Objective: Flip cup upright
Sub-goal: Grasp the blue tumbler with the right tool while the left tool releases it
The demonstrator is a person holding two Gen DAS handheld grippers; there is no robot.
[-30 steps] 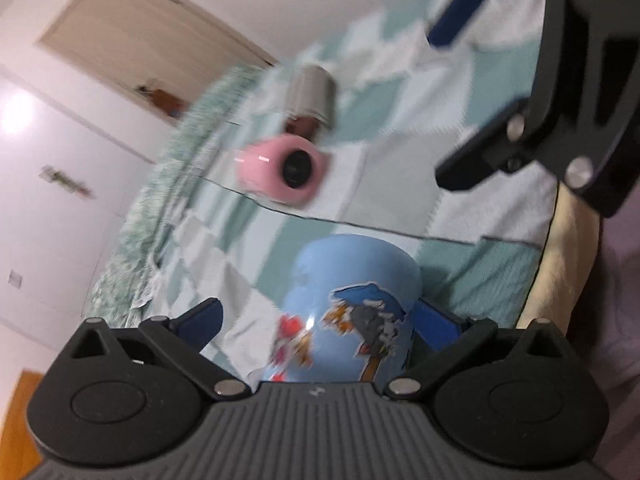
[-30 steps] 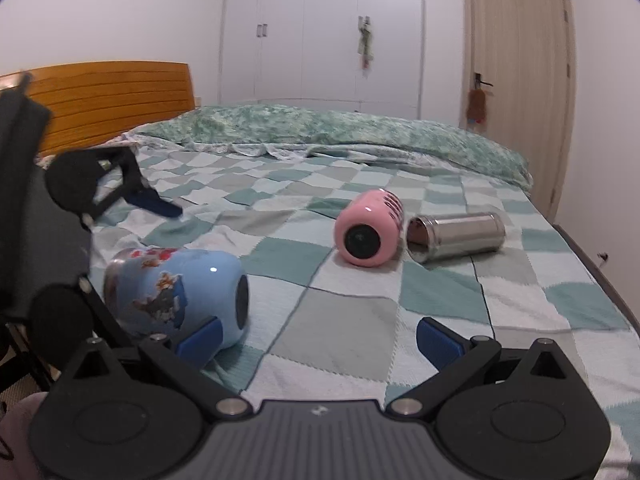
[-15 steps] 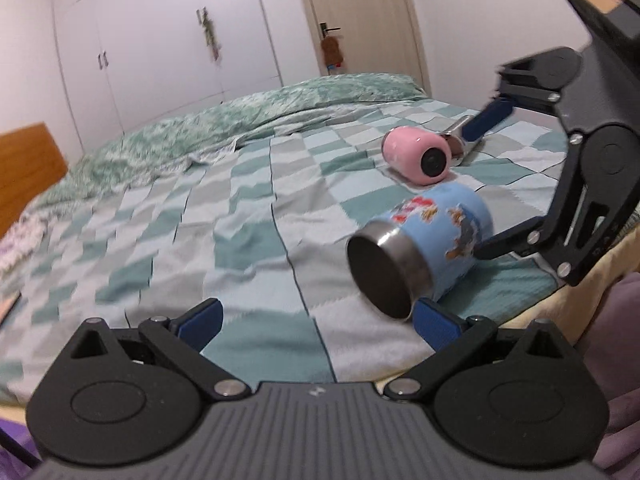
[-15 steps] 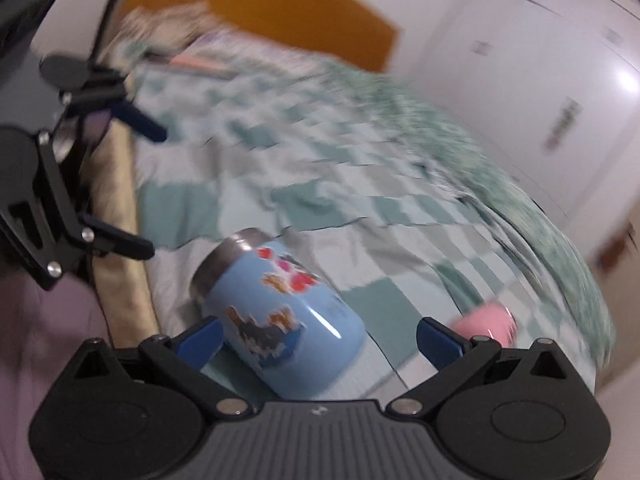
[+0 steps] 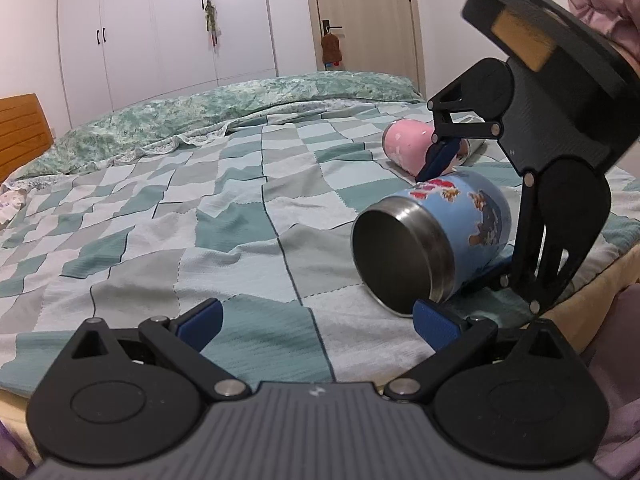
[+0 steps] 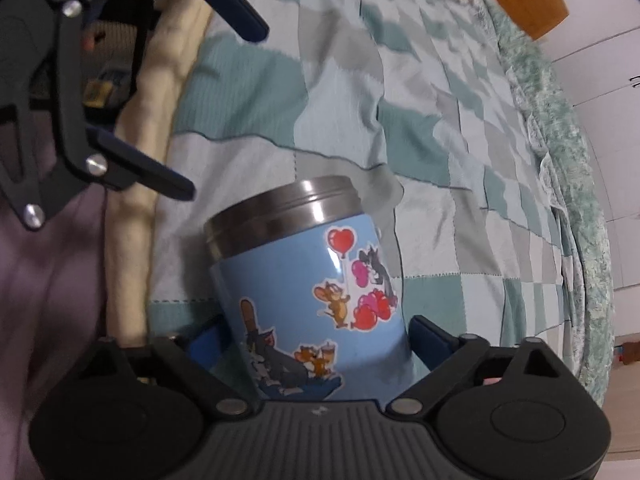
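Observation:
A blue cartoon-printed steel cup (image 5: 448,232) lies on its side on the checked bedspread, its open steel mouth facing my left wrist camera. My right gripper (image 6: 316,340) straddles the cup's body (image 6: 316,296), one blue finger on each side; whether the pads press it I cannot tell. In the left wrist view that right gripper (image 5: 460,216) reaches over the cup from the right. My left gripper (image 5: 316,320) is open and empty, low over the bedspread just in front of the cup's mouth.
A pink cup (image 5: 408,146) lies on its side beyond the blue cup, with a steel flask end (image 5: 474,146) behind it. The bed's front edge (image 6: 136,148) runs close to the cup. A green duvet (image 5: 208,116) lies bunched at the far side.
My right gripper has swung round and closed in, so the blue cup now sits between its fingers. My left gripper has stayed open in front of the cup's mouth.

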